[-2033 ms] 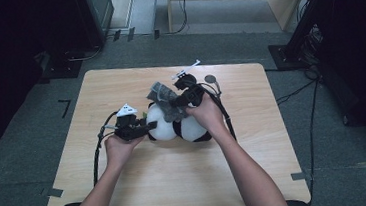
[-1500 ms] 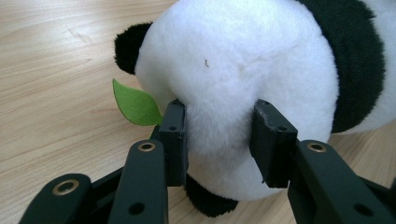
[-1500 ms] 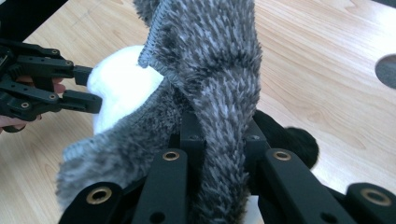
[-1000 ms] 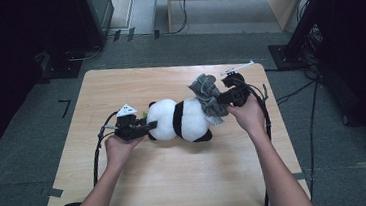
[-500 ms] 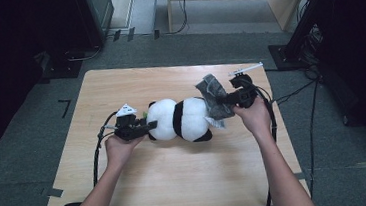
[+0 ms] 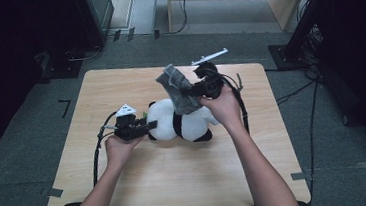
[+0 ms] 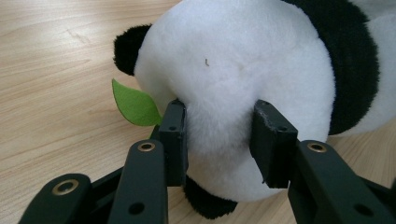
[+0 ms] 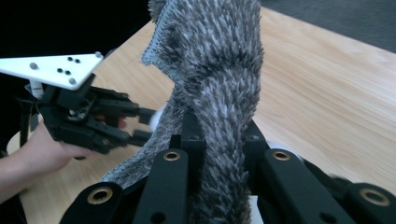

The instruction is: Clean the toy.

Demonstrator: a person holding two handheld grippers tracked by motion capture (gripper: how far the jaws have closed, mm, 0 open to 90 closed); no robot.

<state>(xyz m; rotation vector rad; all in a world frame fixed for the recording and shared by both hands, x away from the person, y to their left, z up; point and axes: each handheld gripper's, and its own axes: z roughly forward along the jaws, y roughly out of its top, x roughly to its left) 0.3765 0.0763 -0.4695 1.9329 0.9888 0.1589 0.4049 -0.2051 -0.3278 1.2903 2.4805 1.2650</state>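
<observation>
The left gripper (image 6: pixel 140 128) clamps the white head end of the plush panda (image 6: pixel 183 123), which lies on the wooden table (image 6: pixel 178 183); a green leaf (image 7: pixel 135 103) sticks out beside it; the right gripper (image 6: pixel 201 89) pinches a grey furry cloth (image 6: pixel 177 88) lifted above the panda's body

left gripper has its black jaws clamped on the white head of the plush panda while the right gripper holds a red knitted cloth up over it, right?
Not quite: the cloth is grey, not red. The right gripper view shows the right gripper shut on a fuzzy grey knitted cloth, and the high view shows it raised over the black and white plush panda. The rest holds: the left gripper clamps the panda's white head.
</observation>
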